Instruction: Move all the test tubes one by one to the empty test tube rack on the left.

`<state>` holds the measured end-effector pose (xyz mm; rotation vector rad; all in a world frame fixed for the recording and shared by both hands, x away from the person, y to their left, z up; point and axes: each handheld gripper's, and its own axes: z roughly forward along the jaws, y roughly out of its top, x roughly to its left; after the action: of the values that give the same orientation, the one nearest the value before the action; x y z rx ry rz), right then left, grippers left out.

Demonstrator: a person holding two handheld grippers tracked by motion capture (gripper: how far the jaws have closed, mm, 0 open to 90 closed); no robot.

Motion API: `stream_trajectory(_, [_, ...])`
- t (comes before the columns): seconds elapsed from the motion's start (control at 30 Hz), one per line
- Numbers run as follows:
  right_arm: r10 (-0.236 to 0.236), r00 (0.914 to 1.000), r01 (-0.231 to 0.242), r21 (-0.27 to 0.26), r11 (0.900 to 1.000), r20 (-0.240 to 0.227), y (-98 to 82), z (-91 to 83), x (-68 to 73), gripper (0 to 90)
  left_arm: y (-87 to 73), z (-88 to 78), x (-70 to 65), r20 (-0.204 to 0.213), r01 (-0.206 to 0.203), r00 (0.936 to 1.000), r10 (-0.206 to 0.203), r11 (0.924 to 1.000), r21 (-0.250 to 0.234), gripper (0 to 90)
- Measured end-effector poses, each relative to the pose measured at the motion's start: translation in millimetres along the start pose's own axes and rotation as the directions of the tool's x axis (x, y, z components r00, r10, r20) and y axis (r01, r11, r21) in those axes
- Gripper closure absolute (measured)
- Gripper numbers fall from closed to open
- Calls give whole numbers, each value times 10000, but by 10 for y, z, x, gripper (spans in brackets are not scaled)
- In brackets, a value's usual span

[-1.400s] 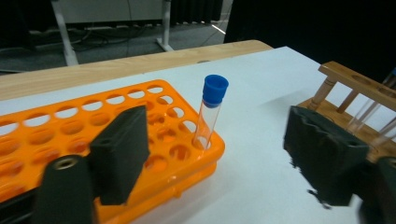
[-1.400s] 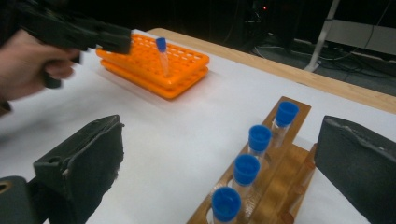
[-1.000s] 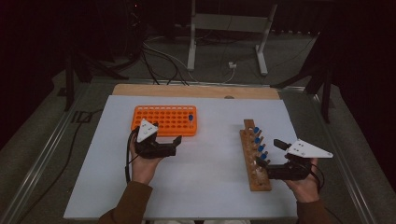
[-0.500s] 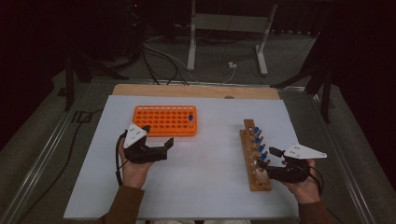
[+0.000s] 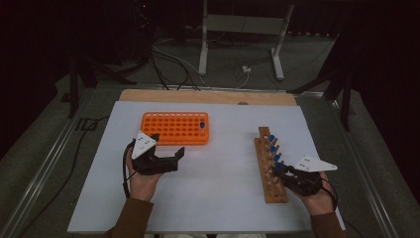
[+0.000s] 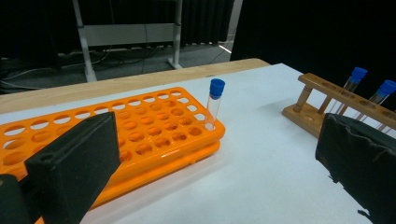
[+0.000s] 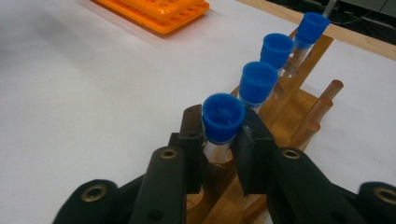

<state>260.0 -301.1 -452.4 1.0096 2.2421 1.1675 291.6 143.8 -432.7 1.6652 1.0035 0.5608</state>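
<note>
While the right gripper point(image 7: 219, 151) clamps onto the nearest blue-capped tube point(image 7: 223, 117) just under its cap, that tube stands in the wooden rack point(image 5: 271, 168) at the table's right side. Jaws have just been closing, w/ the tube between them; pads now press on the glass from both sides. Three more capped tubes point(image 7: 258, 79) line up behind it in the same rack, toward the far end. Across the white table point(image 5: 223, 163), the left gripper point(image 5: 171, 157) hangs loose, jaws wide apart and holding nothing, near the front edge of the orange tray point(image 5: 173, 128). One tube point(image 6: 214, 103) stands upright at the tray's far right corner.

Step in hand, by the look of it: the pick, i.e. tube no. 2 of a rack-to-tray transfer, grip just made, lift not yet begun. Next move prob. calls for a straight pull up until the tube's bottom clears its hole, w/o knocking the neighbour just behind, then a carry over to a free hole in the tray.
</note>
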Motion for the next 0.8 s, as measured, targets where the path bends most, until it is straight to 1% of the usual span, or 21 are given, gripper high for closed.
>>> stream_trajectory(0.2, [-58, 10000, 58, 16, 10000, 45, 0, 23, 19, 758, 5, -10, -1, 72, 15, 10000, -14, 10000, -97, 9])
stream_trajectory(0.33, [-2, 10000, 2, 78, 10000, -47, 4, 18, 5, 762, 3, -8, -4, 117, 31, 9999, -30, 9999, -102, 8])
stream_trajectory(0.53, [-27, 10000, 27, 140, 9999, -8, 26, 6, 4, 764, -3, 6, -19, 215, 2, 9998, 0, 10000, -51, 8])
stream_trajectory(0.63, [-116, 9999, 116, 16, 9999, 50, 60, -26, 15, 764, -7, 13, -22, 247, -3, 9997, 3, 10000, -25, 8])
stream_trajectory(0.8, [-183, 9998, 185, -281, 9994, 43, 143, -129, 27, 765, -19, 22, -20, 268, 28, 9996, -28, 10000, 8, 9])
